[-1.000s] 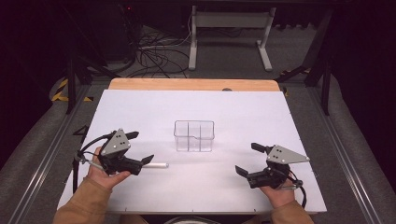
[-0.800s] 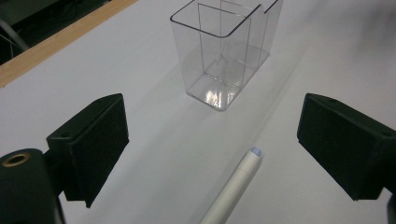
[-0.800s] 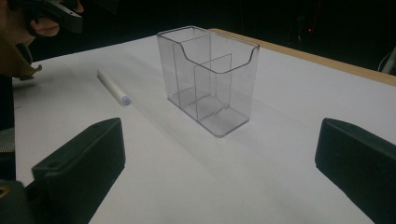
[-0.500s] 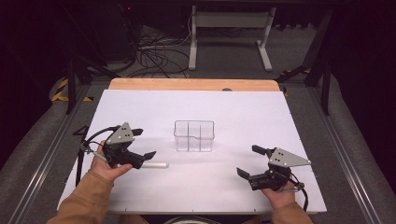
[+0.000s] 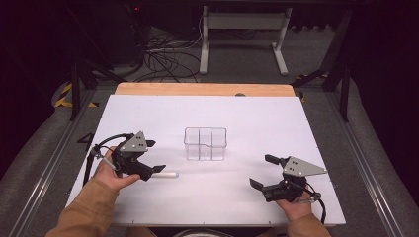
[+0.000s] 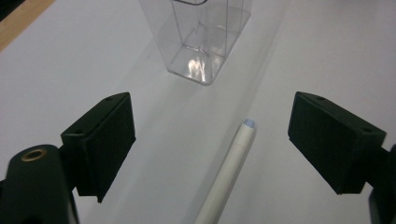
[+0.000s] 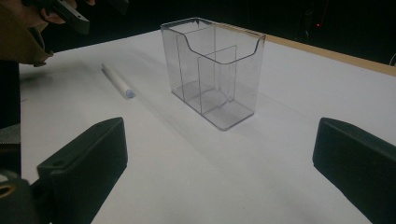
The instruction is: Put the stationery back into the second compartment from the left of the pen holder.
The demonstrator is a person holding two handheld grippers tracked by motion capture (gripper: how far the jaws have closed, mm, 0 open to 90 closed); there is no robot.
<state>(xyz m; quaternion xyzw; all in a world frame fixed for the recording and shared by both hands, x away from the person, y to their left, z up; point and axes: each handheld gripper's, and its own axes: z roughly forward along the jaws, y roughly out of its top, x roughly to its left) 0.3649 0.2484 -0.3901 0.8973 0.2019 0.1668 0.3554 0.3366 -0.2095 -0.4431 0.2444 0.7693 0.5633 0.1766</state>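
Observation:
A white pen [image 5: 168, 174] lies on the white table [image 5: 247, 118], left of a clear divided holder [image 5: 205, 144]. My left gripper [image 5: 155, 156] hovers at the pen's left end, open. In the left gripper view the pen [image 6: 229, 172] lies on the table between the two black pads [image 6: 105, 140], touching neither, with the holder [image 6: 201, 42] ahead; the jaws have just been closing a little. My right gripper [image 5: 262, 171] rests open and empty near the front right. It faces the holder [image 7: 212, 70], with the pen [image 7: 117, 80] and the left gripper [image 7: 70, 14] beyond.
A wooden strip [image 5: 202, 89] runs along the table's far edge. Behind it are floor cables [image 5: 163, 54] and a metal stand [image 5: 242, 34]. Metal rails [image 5: 49, 163] flank the table on both sides.
My left gripper has shifted a little to the right, toward the pen, and its jaws have narrowed slightly. The pen, the holder and the right gripper have stayed put.

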